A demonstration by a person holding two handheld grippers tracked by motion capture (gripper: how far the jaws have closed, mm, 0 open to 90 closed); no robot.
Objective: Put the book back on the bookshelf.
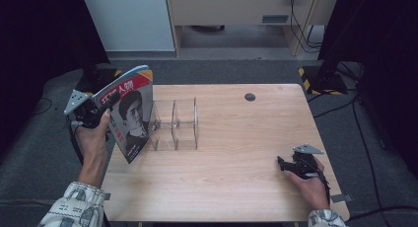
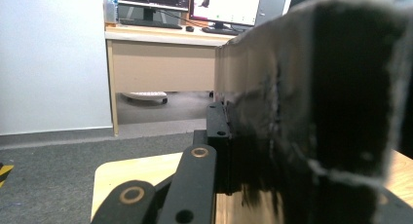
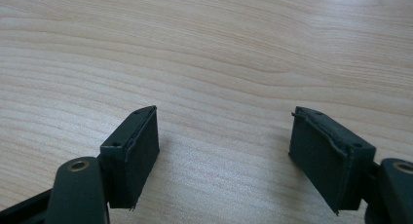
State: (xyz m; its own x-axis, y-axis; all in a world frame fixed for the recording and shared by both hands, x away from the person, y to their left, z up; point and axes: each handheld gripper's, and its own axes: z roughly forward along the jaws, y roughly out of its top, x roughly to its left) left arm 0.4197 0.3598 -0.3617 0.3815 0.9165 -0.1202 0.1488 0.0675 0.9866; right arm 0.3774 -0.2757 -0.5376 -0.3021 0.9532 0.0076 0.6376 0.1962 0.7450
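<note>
Left tongs (image 1: 101, 113) clamped on magazine (image 1: 129, 111), held upright above tabletop (image 1: 236, 177) edge, just left of clear acrylic rack (image 1: 175, 126). Right tongs (image 1: 285, 165) open, empty (resting on tabletop). Risk: limp pages sagging, catching divider, tipping rack.

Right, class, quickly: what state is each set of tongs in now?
Left tongs: shut on the magazine.
Right tongs: open, holding nothing, resting on the table.

Counted: one magazine (image 1: 129, 113), one clear rack (image 1: 175, 126) with two compartments, two grippers, left (image 1: 96, 111) and right (image 1: 283, 165), one table (image 1: 231, 182).
</note>
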